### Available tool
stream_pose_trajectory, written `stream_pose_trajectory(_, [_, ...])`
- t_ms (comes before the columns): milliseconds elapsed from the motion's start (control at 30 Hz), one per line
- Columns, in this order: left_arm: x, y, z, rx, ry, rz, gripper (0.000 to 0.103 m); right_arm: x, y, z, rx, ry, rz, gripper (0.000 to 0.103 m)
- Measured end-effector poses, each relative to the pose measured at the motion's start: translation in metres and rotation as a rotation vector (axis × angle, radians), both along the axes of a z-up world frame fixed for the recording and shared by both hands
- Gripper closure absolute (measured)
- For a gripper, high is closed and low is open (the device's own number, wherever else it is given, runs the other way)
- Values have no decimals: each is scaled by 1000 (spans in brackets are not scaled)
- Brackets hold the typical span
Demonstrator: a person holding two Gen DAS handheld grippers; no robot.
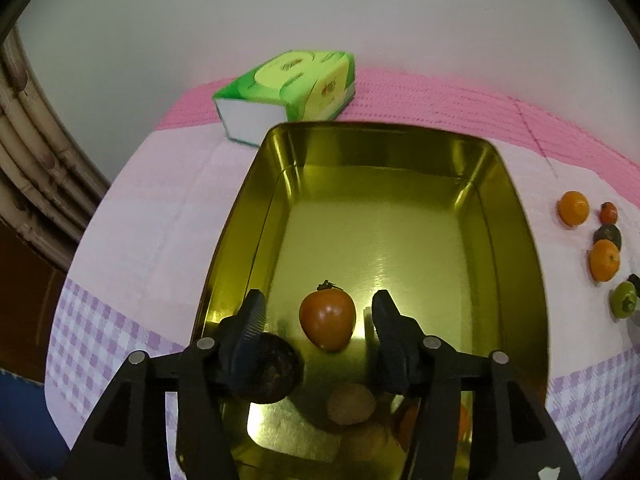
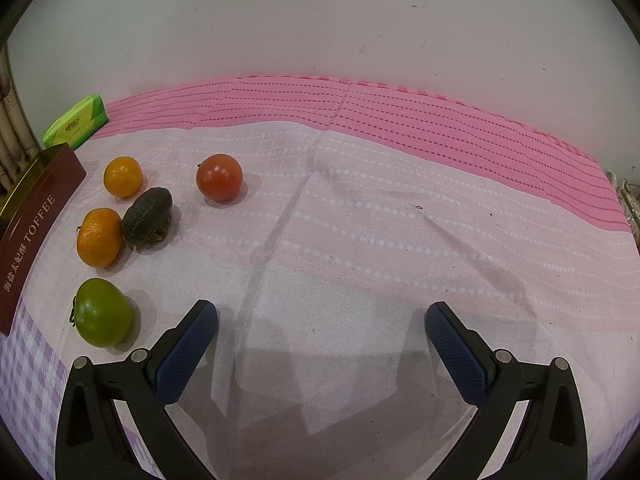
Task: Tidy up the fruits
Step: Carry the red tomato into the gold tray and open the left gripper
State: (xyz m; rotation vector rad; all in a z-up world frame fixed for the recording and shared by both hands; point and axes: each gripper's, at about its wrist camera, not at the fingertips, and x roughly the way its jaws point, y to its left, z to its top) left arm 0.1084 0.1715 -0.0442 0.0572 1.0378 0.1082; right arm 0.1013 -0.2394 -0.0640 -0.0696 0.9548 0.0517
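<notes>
In the left wrist view the left gripper point(image 1: 318, 312) is hanging spread over the gold tin point(image 1: 520, 248), where a reddish fruit point(image 1: 327, 317) and several others are already lying, while in the right wrist view the right gripper point(image 2: 322, 322) is hovering wide open beside five fruits point(image 2: 146, 216) waiting on the cloth point(image 2: 360, 240).

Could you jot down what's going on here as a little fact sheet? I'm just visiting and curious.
Container: gold tin, open, on the tablecloth
In tin: red tomato, dark round fruit, others partly hidden
Still on cloth: two oranges, dark avocado, red tomato, green tomato
Left gripper: open over tin
Right gripper: open, empty
Background: green tissue pack
</notes>
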Motion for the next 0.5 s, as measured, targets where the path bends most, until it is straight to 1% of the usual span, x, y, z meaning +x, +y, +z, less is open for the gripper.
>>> stream_pose_trajectory(67, [-5,-1,6,10,-16,1,38,0,0,0,-1,0,0,0])
stream_pose_trajectory(133, [-10,-4,14,16,-34,-9,35,0,0,0,0,0,-1,0])
stream_pose_trajectory(200, [-11,-5,20,14,-44,-11,34,0,0,0,0,0,1,0])
stream_pose_trajectory(267, [-15,-6,25,5,-49,-10,27,0,0,0,0,0,1,0])
stream_pose_trajectory(400, [-24,-5,33,-4,-62,0,26,0,0,0,0,-1,0,0])
stream_pose_trajectory(500, [-29,-2,38,-31,-70,15,26,1,-1,1,0,-1,-4,0])
